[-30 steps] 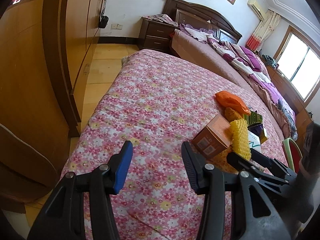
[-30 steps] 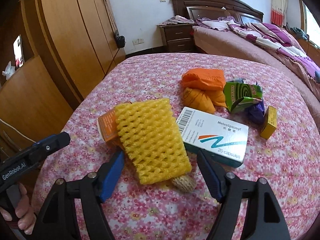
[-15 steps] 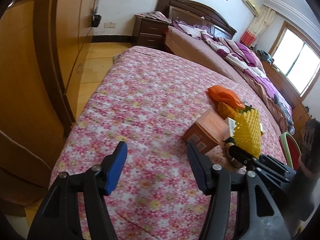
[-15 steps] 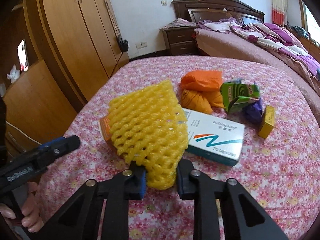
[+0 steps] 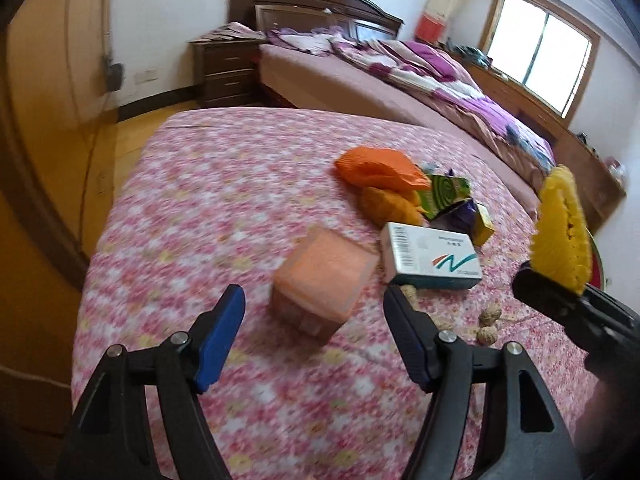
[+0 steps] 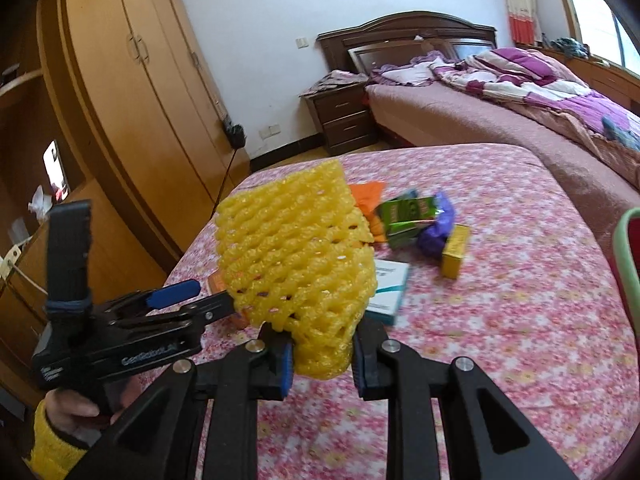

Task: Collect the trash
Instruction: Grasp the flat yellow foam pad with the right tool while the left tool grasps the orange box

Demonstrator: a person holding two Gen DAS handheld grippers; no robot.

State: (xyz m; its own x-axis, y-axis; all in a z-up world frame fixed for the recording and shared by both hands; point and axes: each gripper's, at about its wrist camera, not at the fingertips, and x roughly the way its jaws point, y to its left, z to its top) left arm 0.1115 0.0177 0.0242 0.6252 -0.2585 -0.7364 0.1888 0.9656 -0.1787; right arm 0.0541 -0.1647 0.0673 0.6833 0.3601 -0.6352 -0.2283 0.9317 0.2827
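My right gripper is shut on a yellow foam fruit net and holds it up above the bed; the net also shows at the right of the left wrist view. My left gripper is open and empty, just in front of an orange box on the pink floral bedspread. Behind the box lie a white medicine box, an orange bag, a green packet, a purple wrapper and a small yellow box. A few nut shells lie beside the medicine box.
A wooden wardrobe stands to the left of the bed. A second bed with purple bedding and a dark nightstand are behind. A red and green chair edge is at the right.
My right gripper closed on the yellow foam net and lifted it off the bed, uncovering nut shells. My left gripper swung right toward the orange box and stayed open.
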